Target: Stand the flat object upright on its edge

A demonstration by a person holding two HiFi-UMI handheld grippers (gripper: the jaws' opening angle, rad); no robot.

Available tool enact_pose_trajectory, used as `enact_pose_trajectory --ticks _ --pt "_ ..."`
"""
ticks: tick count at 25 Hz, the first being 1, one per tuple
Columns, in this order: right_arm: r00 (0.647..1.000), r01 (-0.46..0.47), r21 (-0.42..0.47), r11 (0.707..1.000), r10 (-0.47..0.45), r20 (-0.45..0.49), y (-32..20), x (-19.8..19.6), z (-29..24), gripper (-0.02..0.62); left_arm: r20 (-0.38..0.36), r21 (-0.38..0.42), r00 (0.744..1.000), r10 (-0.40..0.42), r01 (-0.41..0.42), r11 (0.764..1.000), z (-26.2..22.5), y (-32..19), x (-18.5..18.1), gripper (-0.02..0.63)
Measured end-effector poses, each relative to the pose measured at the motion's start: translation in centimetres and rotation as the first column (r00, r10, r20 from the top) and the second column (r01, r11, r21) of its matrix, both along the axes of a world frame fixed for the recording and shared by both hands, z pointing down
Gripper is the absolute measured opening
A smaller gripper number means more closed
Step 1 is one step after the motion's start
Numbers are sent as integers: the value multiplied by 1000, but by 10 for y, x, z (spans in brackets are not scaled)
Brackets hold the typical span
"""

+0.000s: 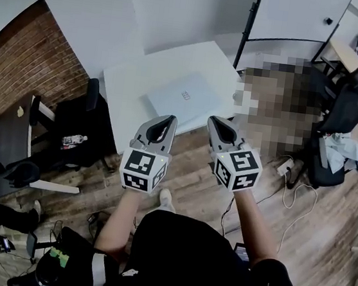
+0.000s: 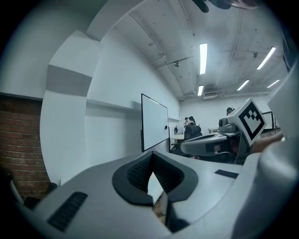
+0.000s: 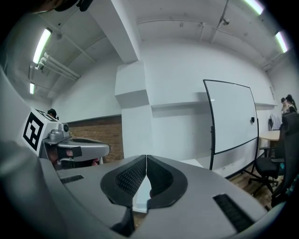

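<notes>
Pale flat rectangular panel (image 1: 186, 96): lying flat near the middle of the white desk (image 1: 123, 97), untouched. Left hand-held gripper (image 1: 170, 118) and right hand-held gripper (image 1: 213, 120): raised side by side at the desk's near side, aimed toward the panel. Both closed tight, pads together, gripping nothing.

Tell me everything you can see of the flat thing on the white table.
The flat object is a thin, pale grey rectangular slab with rounded corners and a small dark mark near its middle, perhaps a closed laptop. It lies flat near the middle of the white table. Nothing rests on it. The left tongs and right tongs are in the air, apart from it.
</notes>
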State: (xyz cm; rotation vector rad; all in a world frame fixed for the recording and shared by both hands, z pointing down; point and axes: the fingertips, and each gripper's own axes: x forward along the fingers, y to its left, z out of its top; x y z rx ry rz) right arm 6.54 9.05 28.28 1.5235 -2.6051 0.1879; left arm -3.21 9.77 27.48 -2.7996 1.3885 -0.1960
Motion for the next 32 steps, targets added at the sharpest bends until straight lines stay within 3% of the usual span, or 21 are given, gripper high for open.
enact_pose_trajectory --ticks 15,21,32 --pt "988 -151 -75 986 148 -33 -96 -38 28 41 -19 -92 991 131 -132 987 33 -104 -50 9" --pt "976 -215 -115 970 211 -46 -112 -43 49 41 -48 -153 981 190 -195 969 55 -128 -60 9" --pt "960 -278 -192 941 275 -42 -140 -36 92 41 -29 -252 969 246 -246 936 107 -157 -55 9"
